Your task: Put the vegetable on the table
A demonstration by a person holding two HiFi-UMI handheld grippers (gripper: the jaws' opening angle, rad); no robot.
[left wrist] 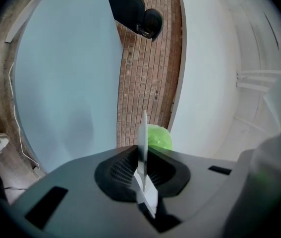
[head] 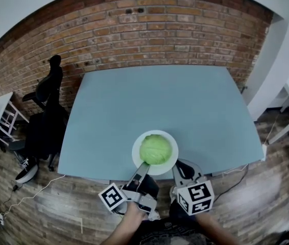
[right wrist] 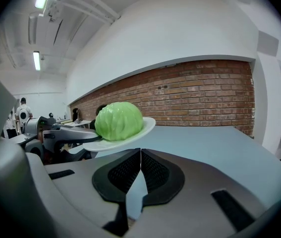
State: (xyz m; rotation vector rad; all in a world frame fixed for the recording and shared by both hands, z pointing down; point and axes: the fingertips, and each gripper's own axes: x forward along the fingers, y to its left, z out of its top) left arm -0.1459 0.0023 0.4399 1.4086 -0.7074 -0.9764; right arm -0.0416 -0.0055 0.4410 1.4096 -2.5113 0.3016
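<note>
Brick wall (head: 149, 29) at the back, big blue-grey table (head: 134, 106) in front of it, wood floor (head: 57, 203) all around. A black chair (head: 50, 111) sits off the table's left side.

The cabbage (head: 155, 149) is on a white plate (head: 135, 154) right at the near edge of the table, so it's on the plate, not on the tabletop itself. From the right gripper view the plate looks lifted off the surface and tipped, with the far-right rim higher. It doesn't seem to be touching the table, though I can't be fully sure from that angle.

Left gripper (head: 144, 166) comes in from the near-left, and its jaws are clamped tight on the plate's rim. In its own view the plate shows up edge-on as a thin white blade pinched between the pads, with the green of the cabbage poking out just behind it.

Right gripper (head: 180, 165) is just beside the plate on the near-right, below the rim and not touching it as far as I can see. Its jaws are pressed together with nothing between them. It looks out at the cabbage from low down, with the table stretching out behind.
</note>
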